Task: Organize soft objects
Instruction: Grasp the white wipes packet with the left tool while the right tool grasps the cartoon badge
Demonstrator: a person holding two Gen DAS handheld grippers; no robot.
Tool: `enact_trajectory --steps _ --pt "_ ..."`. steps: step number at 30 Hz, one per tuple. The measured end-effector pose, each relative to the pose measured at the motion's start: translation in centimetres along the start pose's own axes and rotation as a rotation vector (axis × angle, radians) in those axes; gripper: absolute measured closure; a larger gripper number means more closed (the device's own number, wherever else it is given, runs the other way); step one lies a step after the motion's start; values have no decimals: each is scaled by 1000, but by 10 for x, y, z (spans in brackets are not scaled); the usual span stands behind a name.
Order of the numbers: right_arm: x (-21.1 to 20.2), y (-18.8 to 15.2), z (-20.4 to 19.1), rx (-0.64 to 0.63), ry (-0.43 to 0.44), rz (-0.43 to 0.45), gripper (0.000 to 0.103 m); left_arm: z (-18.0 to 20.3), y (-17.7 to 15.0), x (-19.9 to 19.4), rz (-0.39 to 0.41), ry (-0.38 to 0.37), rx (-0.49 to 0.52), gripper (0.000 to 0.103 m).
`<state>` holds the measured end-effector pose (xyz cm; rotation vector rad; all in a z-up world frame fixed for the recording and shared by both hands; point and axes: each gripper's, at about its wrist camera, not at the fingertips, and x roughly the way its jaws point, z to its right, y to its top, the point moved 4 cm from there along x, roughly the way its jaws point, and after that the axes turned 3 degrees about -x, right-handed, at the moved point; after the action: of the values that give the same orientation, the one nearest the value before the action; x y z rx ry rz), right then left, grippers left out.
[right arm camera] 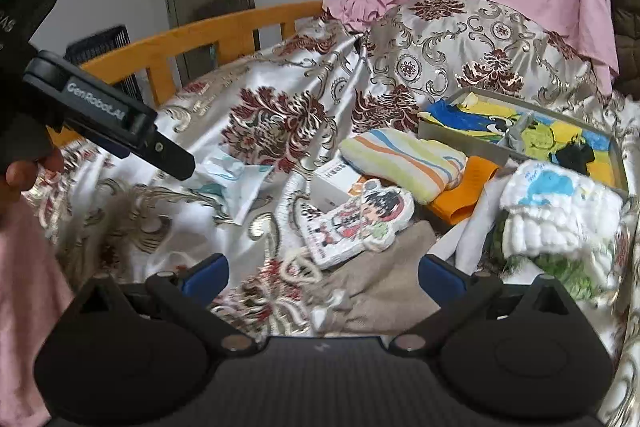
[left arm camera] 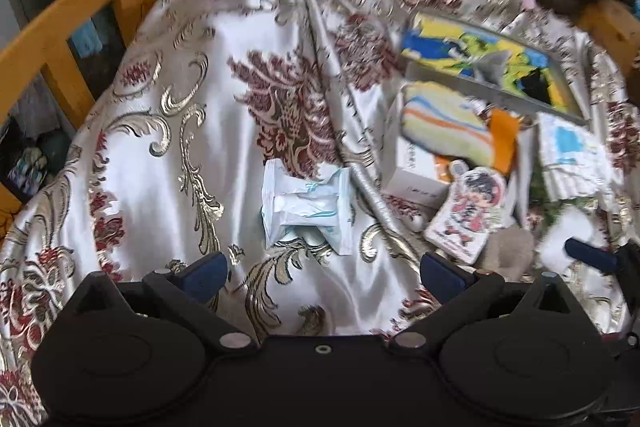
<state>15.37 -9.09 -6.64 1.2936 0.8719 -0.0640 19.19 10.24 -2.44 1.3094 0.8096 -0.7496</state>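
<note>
- Nearest, the left gripper (left arm camera: 322,273) hangs over the satin cover (left arm camera: 160,155) with its jaws wide apart and nothing between them; the right gripper (right arm camera: 322,273) is likewise spread and empty, above a beige cloth (right arm camera: 380,291).
- Just ahead of the left gripper lies a tissue pack (left arm camera: 306,205), alone on the cover.
- Right of it, a cartoon plush (right arm camera: 356,223) leans on a white box (right arm camera: 332,187), beside a striped towel (right arm camera: 404,159) and a white cloth (right arm camera: 556,211).
- Farthest, a grey tray (right arm camera: 460,139) holds a bright towel.
- Risk: the slick, creased cover may bunch into a pinch, and crowded items could drag along.
</note>
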Motion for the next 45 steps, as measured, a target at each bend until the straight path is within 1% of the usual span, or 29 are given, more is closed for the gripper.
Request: enact_trajectory --steps 2,5,8,10,12,15,18,20,23,27,31,33,38,40,41,45 --pt "10 4 2 -39 -10 -5 0 -1 5 13 -32 17 -11 1" --pt "27 9 6 -75 -22 -21 0 -3 13 32 -71 23 -19 1" --pt "45 14 12 -72 -16 -30 0 -2 18 46 -78 62 36 1" --pt "55 16 18 -58 -14 -36 0 -1 23 55 -73 74 66 1" --pt "67 17 25 -40 -17 -46 0 -2 26 67 -86 69 89 1" --pt "84 18 35 -11 -18 -65 0 -4 30 80 -107 51 96 1" --pt "96 17 41 13 -1 -73 0 -4 30 87 -100 29 101 1" --pt "103 16 43 22 22 -87 1 -4 30 91 -109 25 108 1" --pt "107 14 44 35 50 -96 1 -5 30 96 -111 21 106 1" --pt "103 15 39 16 73 -64 5 -5 32 96 -94 7 104 3" --pt "99 18 37 14 96 -29 12 -5 35 97 -62 7 110 7" --pt "97 19 37 25 117 -22 17 -5 36 97 -55 0 103 9" --pt "94 21 37 25 125 -9 33 -7 39 89 -15 -18 91 24" --pt "93 21 36 29 129 -10 38 -8 41 87 -4 -24 80 32" --pt "93 21 36 30 130 -8 41 -9 41 87 -5 -29 70 33" --pt "91 22 35 25 117 -1 47 -10 42 86 -6 -44 62 41"
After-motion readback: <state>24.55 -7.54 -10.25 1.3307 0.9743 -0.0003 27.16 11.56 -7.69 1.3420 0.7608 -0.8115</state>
